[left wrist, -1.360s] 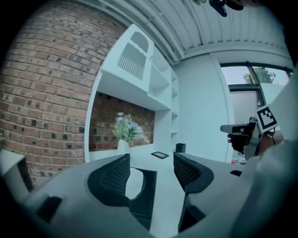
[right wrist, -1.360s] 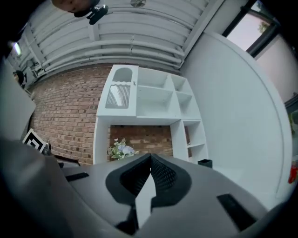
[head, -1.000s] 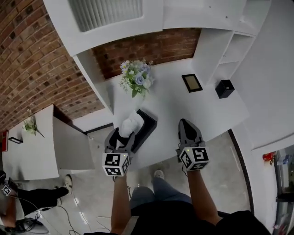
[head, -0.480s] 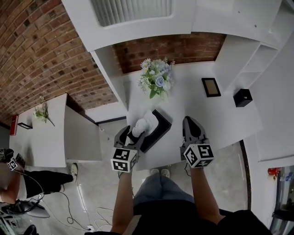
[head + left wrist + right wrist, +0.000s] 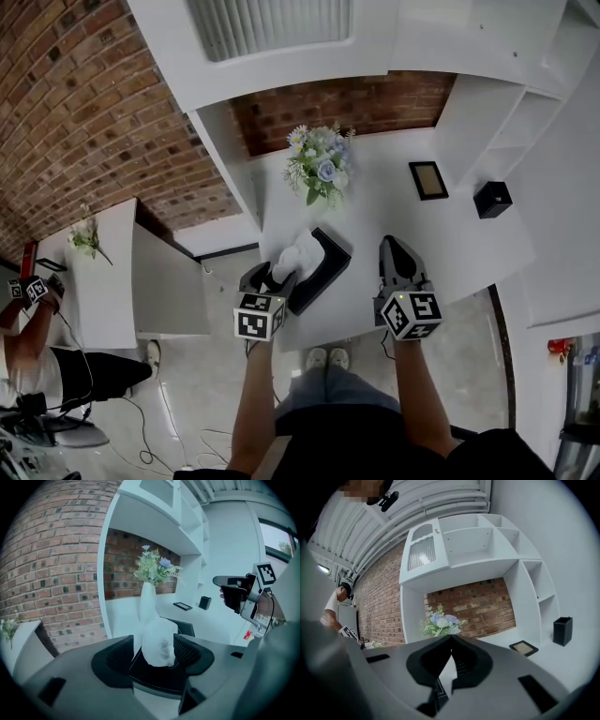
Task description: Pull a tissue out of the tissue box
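Your left claw (image 5: 270, 275) straddles the white tissue (image 5: 300, 249) rising from the black tissue box (image 5: 327, 264) at the near left corner of the white bench (image 5: 375, 202). Its jaws stand wide apart on either side and grip nothing yet, seemingly lined up for the pinch. Your right claw (image 5: 394, 249) hangs just right of the box, jaws closed together and empty, apparently kept clear of the pull.

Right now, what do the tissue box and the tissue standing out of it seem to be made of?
The tissue box looks like black leather or imitation leather with a matte finish; a line of pale stitching runs along its edge. The tissue looks like thin white paper, soft and matte; it stands crumpled in loose folds.
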